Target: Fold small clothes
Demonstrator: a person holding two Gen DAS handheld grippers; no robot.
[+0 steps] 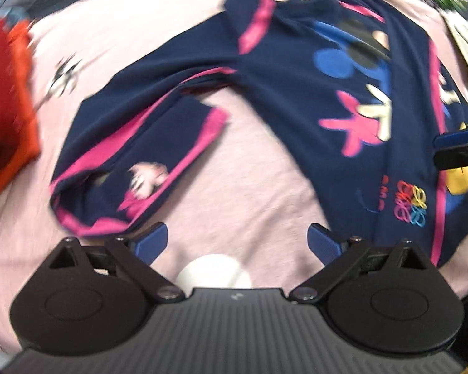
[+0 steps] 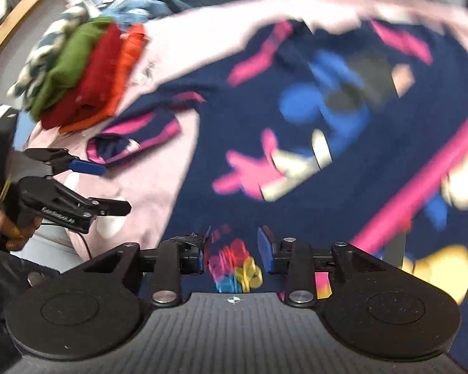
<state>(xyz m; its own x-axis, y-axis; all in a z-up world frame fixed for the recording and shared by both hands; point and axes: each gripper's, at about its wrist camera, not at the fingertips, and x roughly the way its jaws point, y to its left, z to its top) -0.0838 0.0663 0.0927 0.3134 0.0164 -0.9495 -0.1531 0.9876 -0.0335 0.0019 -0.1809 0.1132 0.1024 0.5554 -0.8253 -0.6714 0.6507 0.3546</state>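
Observation:
A navy child's top [image 1: 296, 93] with pink stripes and cartoon prints lies spread on a pink sheet [image 1: 240, 180]. Its sleeve [image 1: 134, 162] bends toward me at the left. My left gripper [image 1: 237, 243] is open and empty over bare sheet between sleeve and body. It also shows in the right wrist view [image 2: 106, 187]. My right gripper [image 2: 234, 249] is open, low over the top's hem by a multicoloured logo [image 2: 237, 268]; the top [image 2: 296, 155] fills that view. The right gripper shows at the left wrist view's right edge [image 1: 455, 146].
A stack of folded clothes, orange, red and green [image 2: 87, 74], sits at the sheet's left; its orange edge shows in the left wrist view [image 1: 6, 103]. A white disc [image 1: 215, 268] lies near the left gripper. Shelves and clutter stand behind.

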